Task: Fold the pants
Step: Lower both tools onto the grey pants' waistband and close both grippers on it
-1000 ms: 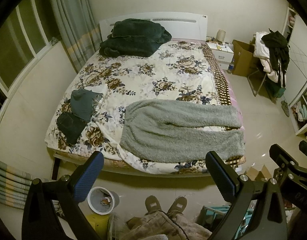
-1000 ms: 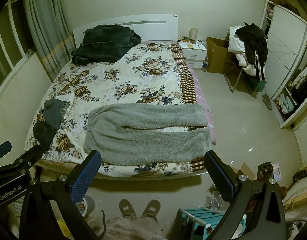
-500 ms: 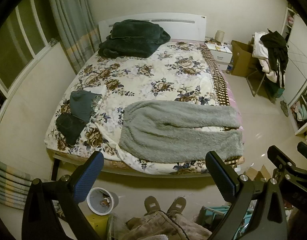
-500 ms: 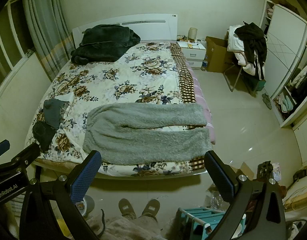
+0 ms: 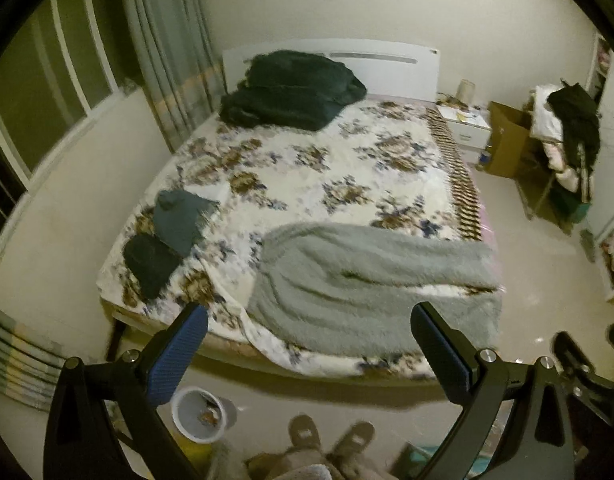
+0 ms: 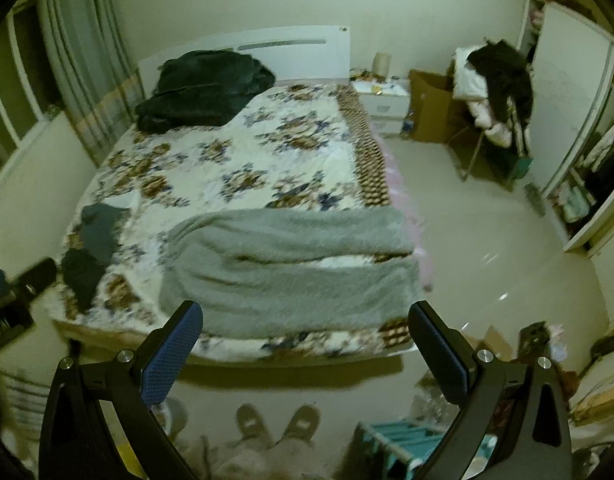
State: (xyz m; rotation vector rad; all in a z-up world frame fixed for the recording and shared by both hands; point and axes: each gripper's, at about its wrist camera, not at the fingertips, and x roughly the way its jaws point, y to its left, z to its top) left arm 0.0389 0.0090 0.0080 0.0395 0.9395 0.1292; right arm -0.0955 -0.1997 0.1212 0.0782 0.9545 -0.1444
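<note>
Grey fleece pants lie spread flat across the near end of the bed, waist to the left and both legs running right to the bed's edge. My left gripper hangs open in the air above the bed's foot, near the pants' front hem, holding nothing. My right gripper is open too, at a like height and apart from the fabric. The right gripper's body shows at the lower right of the left wrist view.
A floral quilt covers the bed. Two small dark folded garments lie at its left edge; a dark green blanket pile sits by the headboard. A white bin, a person's slippered feet, a clothes-laden chair and a cardboard box stand around.
Both grippers have moved forward toward the bed, so the pants look larger and nearer. The views are motion-blurred. The pants lie as before.
</note>
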